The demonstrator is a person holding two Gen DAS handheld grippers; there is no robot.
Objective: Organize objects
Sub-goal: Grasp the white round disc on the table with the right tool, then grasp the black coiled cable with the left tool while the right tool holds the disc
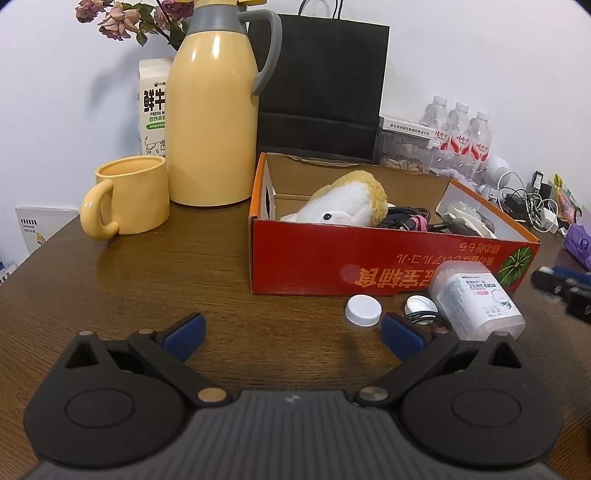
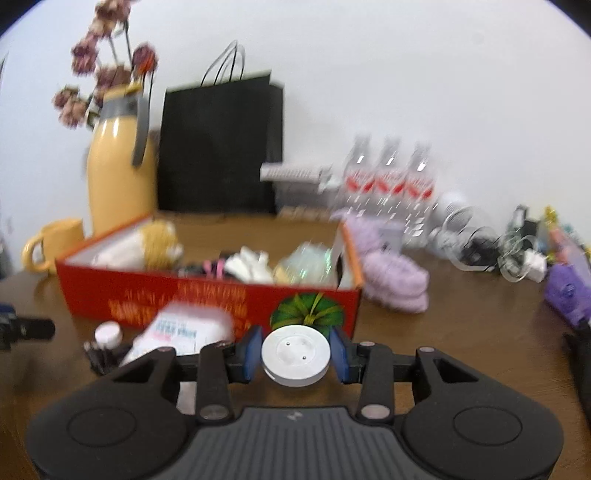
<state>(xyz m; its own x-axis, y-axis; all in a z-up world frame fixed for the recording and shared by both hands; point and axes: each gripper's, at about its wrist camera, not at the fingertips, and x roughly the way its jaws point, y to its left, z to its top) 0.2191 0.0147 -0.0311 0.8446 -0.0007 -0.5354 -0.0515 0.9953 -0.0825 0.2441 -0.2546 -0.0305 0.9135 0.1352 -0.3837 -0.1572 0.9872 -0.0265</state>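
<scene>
Between the blue pads of my right tongs (image 2: pixel 295 356) sits a round white disc (image 2: pixel 295 357), pinched at its two edges and carried clear of the brown table (image 2: pixel 461 317). My left tongs (image 1: pixel 293 332) hang spread wide over bare wood, with nothing between the fingers.

Just past the left tongs lie a white screw cap (image 1: pixel 363 311), a second small cap (image 1: pixel 420 306) with a coil of black wire (image 1: pixel 428 318) beside it, and a clear plastic tub with a printed label (image 1: pixel 480 302), tipped on its side and resting by the box wall.

Behind these stands the open red cardboard box (image 1: pixel 332 258), printed with yellow characters and a green watermelon. Inside it are a white and yellow plush toy (image 1: pixel 351 203), dark cables and some pale wrapped things. Right of the box lies a lilac fluffy heap (image 2: pixel 391 273).

Left of the box stands a yellow mug (image 1: pixel 129 195), and behind that a tall yellow thermos jug (image 1: pixel 212 110) with a grey handle, a milk carton (image 1: pixel 153 110) and dried pink flowers (image 1: pixel 122 16). A black paper bag (image 1: pixel 321 85) stands against the white wall, with three water bottles (image 1: pixel 460 136) and a tangle of chargers (image 1: pixel 528 203) to its right.
</scene>
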